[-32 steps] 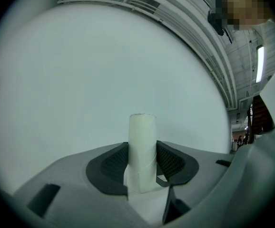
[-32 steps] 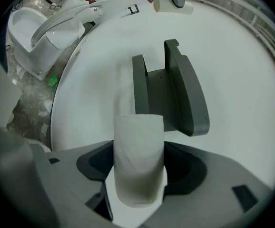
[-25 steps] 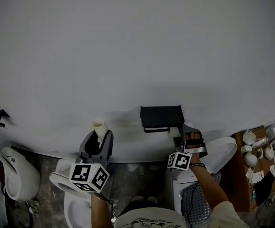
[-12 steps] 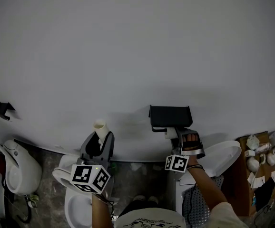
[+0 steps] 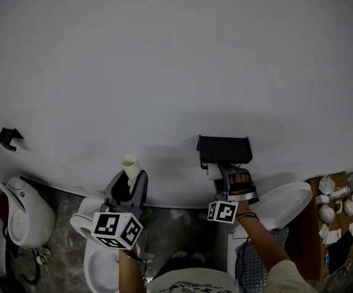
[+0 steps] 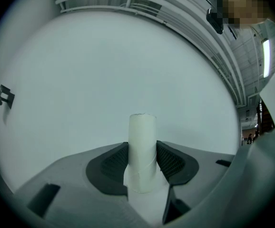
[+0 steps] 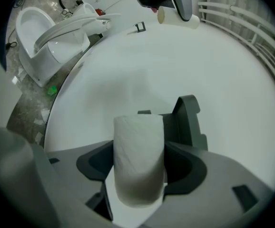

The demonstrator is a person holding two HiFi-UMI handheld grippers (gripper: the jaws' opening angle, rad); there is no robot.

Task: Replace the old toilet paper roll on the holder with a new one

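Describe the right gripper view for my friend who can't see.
The right gripper squeezes a fat white toilet paper roll in front of a dark holder on the white wall. A toilet shows at upper left.

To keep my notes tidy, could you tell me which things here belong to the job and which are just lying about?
Job: old tube in left gripper; new roll in right gripper; black holder on wall.
Lying about: toilets; wall hook; box of clutter.

Right tongs point(image 7: 140, 148) clamped on toilet roll point(image 7: 138, 175), dark holder point(image 7: 189, 118) behind
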